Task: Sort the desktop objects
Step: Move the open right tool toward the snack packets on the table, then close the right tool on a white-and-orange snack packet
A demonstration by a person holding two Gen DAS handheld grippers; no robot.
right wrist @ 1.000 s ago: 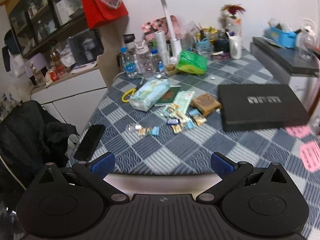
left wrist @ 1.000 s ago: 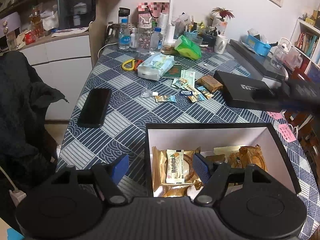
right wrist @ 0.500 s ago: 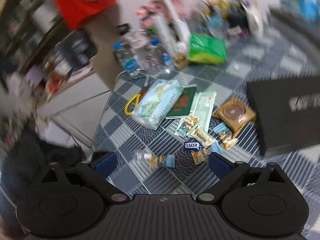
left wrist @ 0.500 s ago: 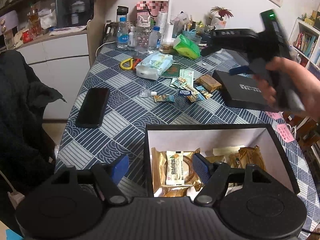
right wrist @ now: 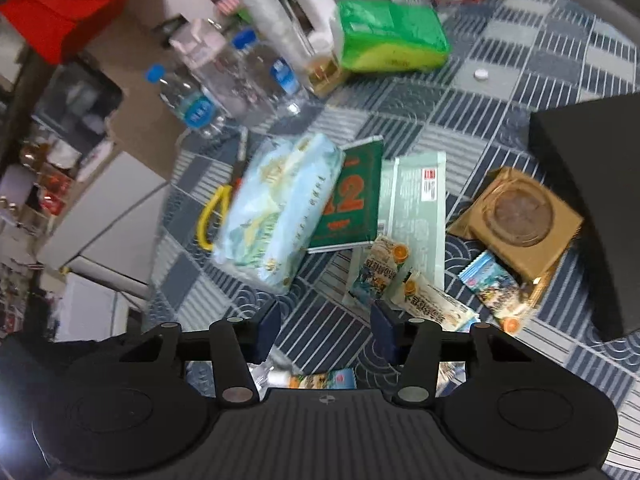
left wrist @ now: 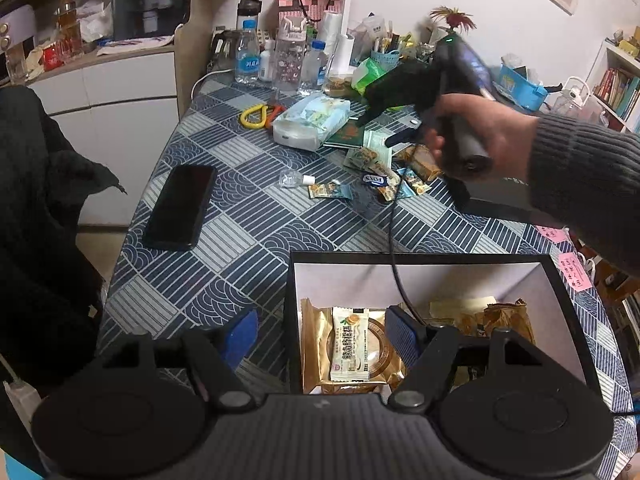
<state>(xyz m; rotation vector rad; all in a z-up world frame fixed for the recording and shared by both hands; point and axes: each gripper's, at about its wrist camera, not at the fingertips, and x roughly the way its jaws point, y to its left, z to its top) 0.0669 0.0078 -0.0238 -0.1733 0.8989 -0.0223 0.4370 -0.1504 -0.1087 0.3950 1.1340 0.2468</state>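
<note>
1. Both pairs of jaws are seen parted with nothing between them: those of the left gripper (left wrist: pixel 318 334) stand wide over the near left corner of the open box (left wrist: pixel 568 280), and those of the right gripper (right wrist: pixel 324 330) stand at a middling gap above the snack packets (right wrist: pixel 430 304) on the tabletop (left wrist: pixel 248 216).
2. A wrong pick could be made by the right gripper, since the packets are heaped and overlapping near the flat pale sachet (right wrist: pixel 416 200) and the green booklet (right wrist: pixel 352 200); two could be pinched at once, or a neighbour dragged along.
3. A slip is judged likely, because the wrappers look thin, glossy and crinkled, and only a flat edge would be offered to the jaws.
4. The cable (left wrist: pixel 394 248) that hangs across the far rim of the box into it could be snagged on that rim or could sweep loose packets when the right gripper is carried back.
5. The small clear bottle (left wrist: pixel 294 179) lying on its side could be rolled away if brushed.
6. Sorting is judged partly done: gold-wrapped cakes (left wrist: pixel 316 348) and a white bar (left wrist: pixel 350 346) lie inside the box, while several small packets and a brown wrapped cake (right wrist: pixel 520 220) lie loose on the tabletop far from it, beside the black lid (right wrist: pixel 600 200) on the right.
</note>
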